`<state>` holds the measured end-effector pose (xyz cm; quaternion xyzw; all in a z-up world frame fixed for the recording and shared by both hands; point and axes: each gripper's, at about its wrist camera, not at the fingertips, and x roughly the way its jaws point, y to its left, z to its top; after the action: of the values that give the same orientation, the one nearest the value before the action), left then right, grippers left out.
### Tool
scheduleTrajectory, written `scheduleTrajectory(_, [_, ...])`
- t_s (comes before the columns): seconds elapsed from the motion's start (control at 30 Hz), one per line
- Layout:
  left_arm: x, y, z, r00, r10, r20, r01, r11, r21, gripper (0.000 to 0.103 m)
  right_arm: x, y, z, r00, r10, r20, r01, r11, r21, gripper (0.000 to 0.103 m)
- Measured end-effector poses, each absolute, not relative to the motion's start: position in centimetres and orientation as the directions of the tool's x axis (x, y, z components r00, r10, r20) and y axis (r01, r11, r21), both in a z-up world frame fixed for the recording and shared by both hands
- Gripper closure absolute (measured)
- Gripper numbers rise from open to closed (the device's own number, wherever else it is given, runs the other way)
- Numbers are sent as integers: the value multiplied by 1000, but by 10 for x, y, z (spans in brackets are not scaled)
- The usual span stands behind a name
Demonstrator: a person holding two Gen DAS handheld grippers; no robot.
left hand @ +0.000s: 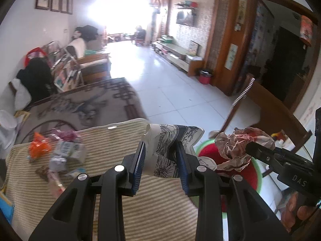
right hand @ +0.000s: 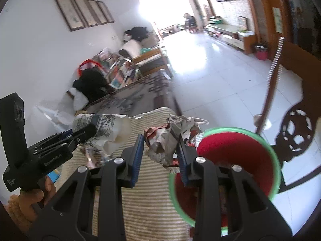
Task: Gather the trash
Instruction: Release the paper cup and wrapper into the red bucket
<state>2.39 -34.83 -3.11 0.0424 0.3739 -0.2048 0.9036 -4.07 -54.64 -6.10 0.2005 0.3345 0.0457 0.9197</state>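
My left gripper (left hand: pixel 161 157) is shut on a crushed paper cup (left hand: pixel 170 140) printed with dark line drawings, held above the striped cloth; the same cup (right hand: pixel 102 128) shows in the right wrist view. My right gripper (right hand: pixel 161 157) is shut on a crumpled ball of brown and white paper (right hand: pixel 166 138), also visible as a paper ball (left hand: pixel 238 146) at the right of the left wrist view. Both loads hang near the rim of a red bin with a green rim (right hand: pixel 236 152), which stands beside the table on the right.
More trash (left hand: pixel 60 152) lies on the striped tablecloth (left hand: pixel 140 210) at the left: an orange wrapper (left hand: pixel 38 146), a carton, crumpled paper. A wooden chair (right hand: pixel 297 124) stands right of the bin. White tiled floor (left hand: pixel 170 84) stretches ahead; a rug and cluttered shelves sit left.
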Motion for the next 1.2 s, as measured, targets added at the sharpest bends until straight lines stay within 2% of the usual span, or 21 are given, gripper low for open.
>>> scheduleTrajectory(0.3, [29,-422,-72,463,-443,-768,537,829,-155,74,-65,-613,-94,720,83,-689,256,891,375,70])
scheduleTrajectory(0.6, [32,-455,-98,390,-429,-815,572,806,-151,74,-75,-633,-106,694,49,-719,305,884,354,70])
scheduleTrajectory(0.67, [34,-457,-100,381,-428,-820,571,806,-155,69,-74,-633,-108,690,57,-722,298,886,355,63])
scheduleTrajectory(0.7, [35,-456,-100,381,-424,-822,568,809,-153,63,-74,-632,-108,687,55,-724,300,887,352,60])
scheduleTrajectory(0.73, [35,-455,-99,385,-427,-818,568,809,-155,50,-75,-631,-108,690,53,-721,301,886,353,57])
scheduleTrajectory(0.77, [36,-455,-98,389,-432,-814,568,808,-157,44,-74,-630,-107,692,55,-720,301,885,356,56])
scheduleTrajectory(0.9, [32,-441,-91,420,-433,-798,562,814,-146,43,-72,-622,-103,694,57,-718,295,887,356,56])
scheduleTrajectory(1.2, [36,-357,-83,515,-359,-778,418,898,-138,42,-48,-565,-93,699,121,-705,196,915,352,37])
